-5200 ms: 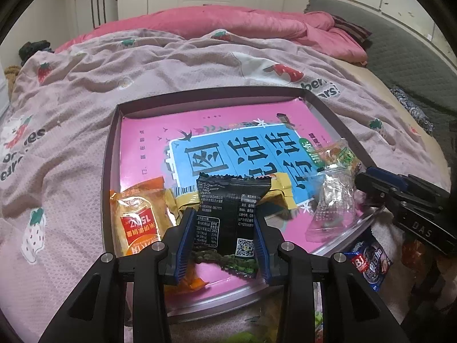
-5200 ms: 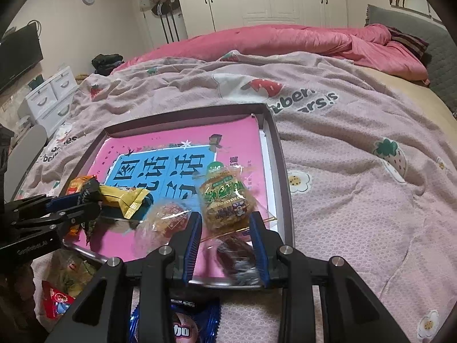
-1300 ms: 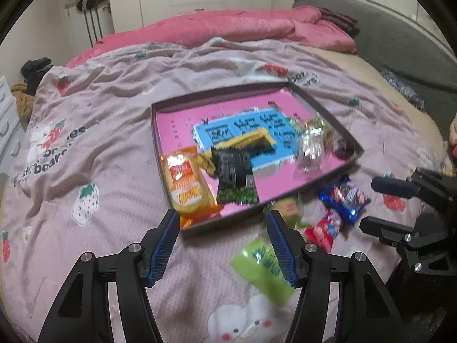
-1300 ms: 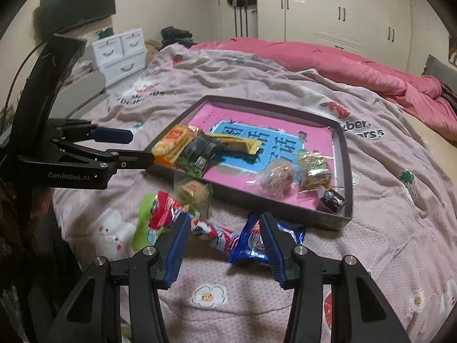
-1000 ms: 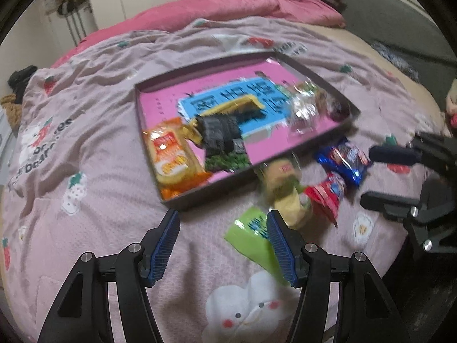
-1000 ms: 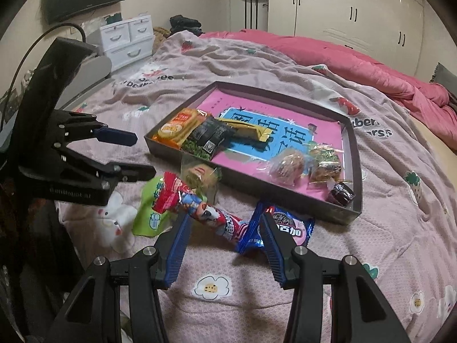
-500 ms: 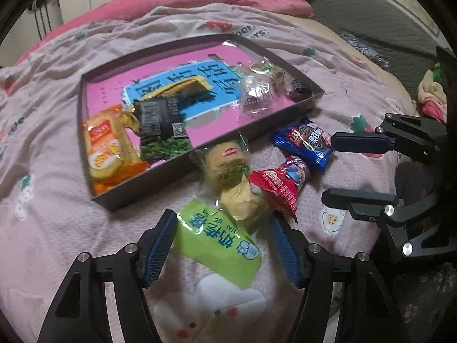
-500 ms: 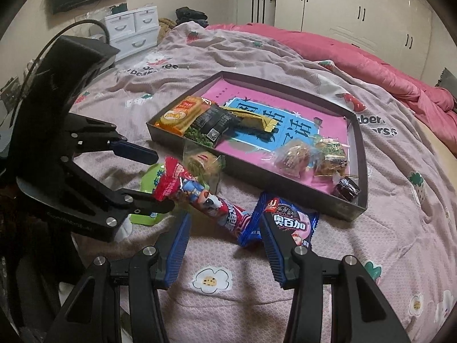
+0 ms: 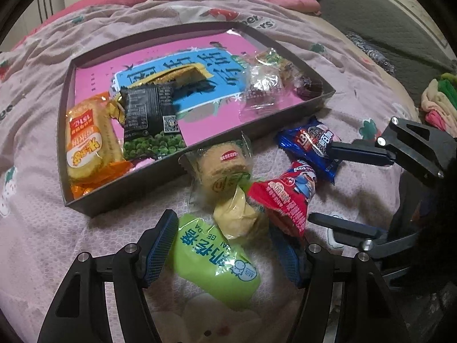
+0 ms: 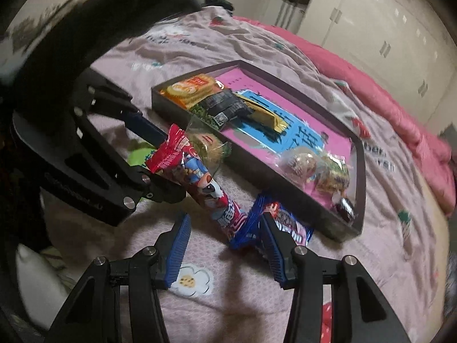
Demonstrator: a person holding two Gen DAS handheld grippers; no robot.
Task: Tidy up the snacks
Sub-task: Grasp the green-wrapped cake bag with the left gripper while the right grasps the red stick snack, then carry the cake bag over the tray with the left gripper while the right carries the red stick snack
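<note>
While both grippers hang over the pink strawberry-print bedspread [image 9: 42,228], we list what lies beneath them. Item one: a shallow dark tray [image 9: 61,131] with a pink-and-blue printed floor, filling the upper centre of the left wrist view. Inside it, at the left end, we count an orange-wrapped cake [image 9: 85,143]; beside it a black pea-snack packet [image 9: 151,117], and above that a yellow wrapper [image 9: 182,73]. At the tray's right end sit a clear-wrapped sweet [image 9: 261,85] and a small dark one [image 9: 310,87].

Items outside the tray, on the bedspread along its near wall: a clear-wrapped yellow pastry [image 9: 225,171], a second pale yellow piece [image 9: 237,217] just below it, a red packet [image 9: 285,197] to their right, and a blue cookie packet [image 9: 311,145] toward the right of the frame. A lime-green milk-candy packet [image 9: 211,263] lies lowest, at lower centre.

The left gripper [image 9: 225,245] has its jaws spread wide, and the green packet and pale yellow piece lie between them; we cannot tell whether the pads touch either. The right gripper [image 10: 224,245] is likewise spread, empty, its right finger over the blue cookie packet [image 10: 285,225] and the red packet's [image 10: 200,177] lower end just ahead of its gap.
</note>
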